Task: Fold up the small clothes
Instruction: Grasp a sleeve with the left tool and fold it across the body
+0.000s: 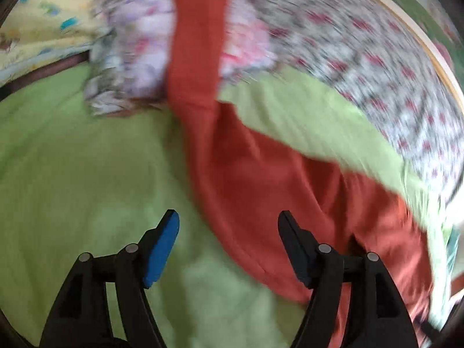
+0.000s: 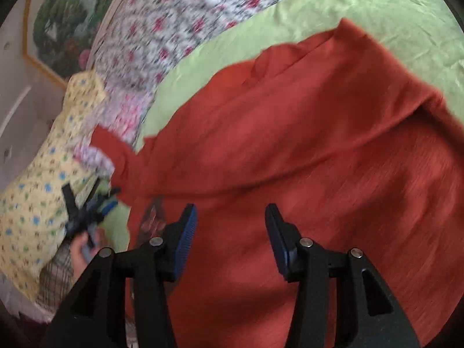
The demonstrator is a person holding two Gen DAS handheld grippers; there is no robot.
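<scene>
A light green bedsheet covers the bed. Along its far side lies a white quilt printed with red flowers, and beside it a pale yellow cushion with blue and green dots. On the pale wall hangs a wood-framed landscape painting

Bed: a bed under a light green sheet, creased here and there, the whole surface blurred.
Red garment: a rust-red garment spread across the sheet, one long sleeve reaching up onto the heap at the far end.
Floral heap: a pink and lilac flowered bundle lying under that sleeve.
Patterned cover: a white cover with red flowers along the sheet's far edge.
Yellow cloth: a pale yellow cloth with blue dots at the bed's end.
</scene>
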